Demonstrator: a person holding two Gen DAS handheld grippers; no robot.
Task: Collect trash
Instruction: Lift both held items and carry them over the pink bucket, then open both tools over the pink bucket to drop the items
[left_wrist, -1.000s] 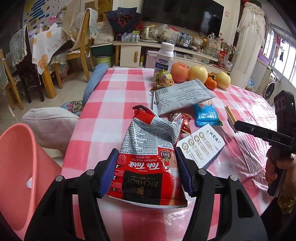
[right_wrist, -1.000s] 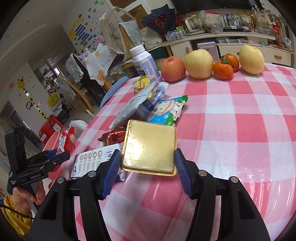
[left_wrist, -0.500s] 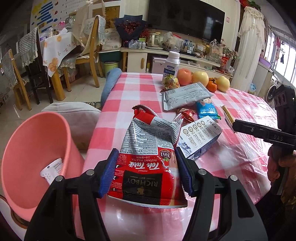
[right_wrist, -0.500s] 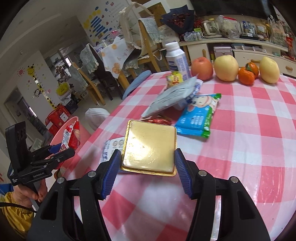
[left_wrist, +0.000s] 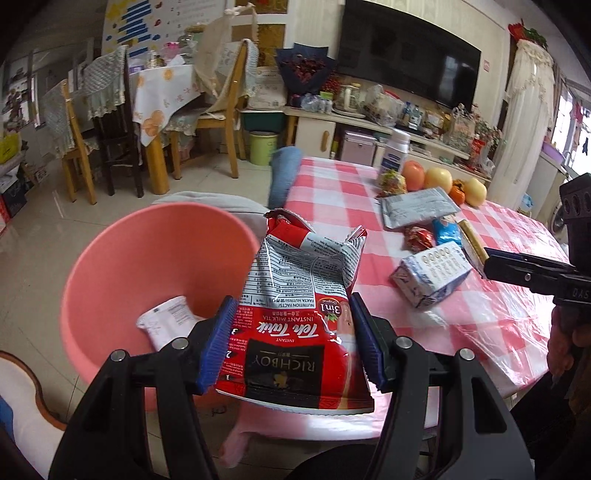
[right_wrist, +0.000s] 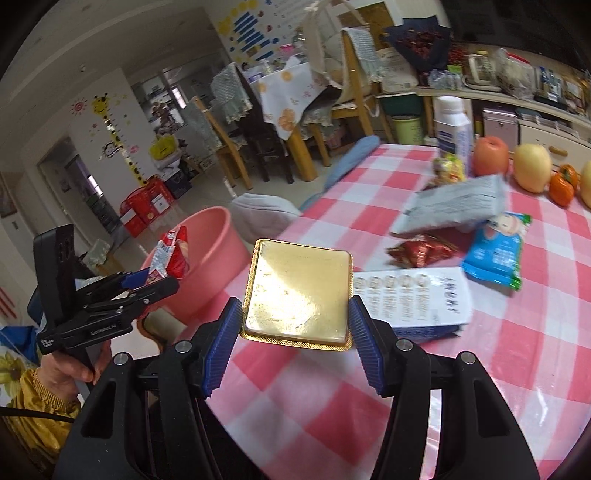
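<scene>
At the left of the left wrist view, the pink bin (left_wrist: 110, 280) is now seen far more fully than a second ago, so a drop seems close. The red milk-tea bag (left_wrist: 295, 325) is clamped in the left gripper (left_wrist: 291, 343), level at the bin's rim. The gold tray (right_wrist: 297, 291) is pinched by the right gripper (right_wrist: 295, 343), held level above the checked table (right_wrist: 480, 387), centre frame.

Left claw (left_wrist: 295, 341): black plastic arms, ridged blue pads, silver screw heads.
Right claw (right_wrist: 295, 341): same black frame, ribbed blue pads, silver screws.
Left hand (right_wrist: 70, 369): bare skin, yellow sleeve at the wrist.
Right hand (left_wrist: 563, 349): reddish skin on a black grip.
</scene>
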